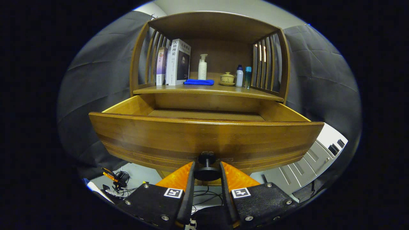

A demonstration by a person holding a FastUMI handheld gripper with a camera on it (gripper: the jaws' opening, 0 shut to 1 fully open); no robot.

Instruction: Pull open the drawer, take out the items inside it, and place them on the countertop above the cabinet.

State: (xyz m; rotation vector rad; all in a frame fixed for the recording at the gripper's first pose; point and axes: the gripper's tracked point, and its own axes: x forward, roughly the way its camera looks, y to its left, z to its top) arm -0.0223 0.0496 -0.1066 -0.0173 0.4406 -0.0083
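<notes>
- The gripper (207, 174) has its 2 fingers closed around the dark knob (206, 172) of the drawer (204, 140); both fingers press its sides, so it is clenched on the knob.
- The knob sits at the middle of the drawer's front panel, just ahead of the fingertips.
- The drawer is pulled well out of the cabinet (207, 91); its side walls and part of its floor show beyond the front panel. Step 1, the opening, looks done or nearly so.
- No items can be made out inside: the front panel hides the near part of the floor, so I cannot tell what lies there.
- On the countertop (204, 89) above stand 2 books (175, 62), a blue cloth (198, 82), a pump bottle (202, 67), a lidded cup (227, 78) and 2 small bottles (243, 76). Whether any came out of the drawer I cannot tell.
- Left to do, as I judge it: let go of the knob, rise over the front panel, lift out whatever is inside and set it on the countertop.
</notes>
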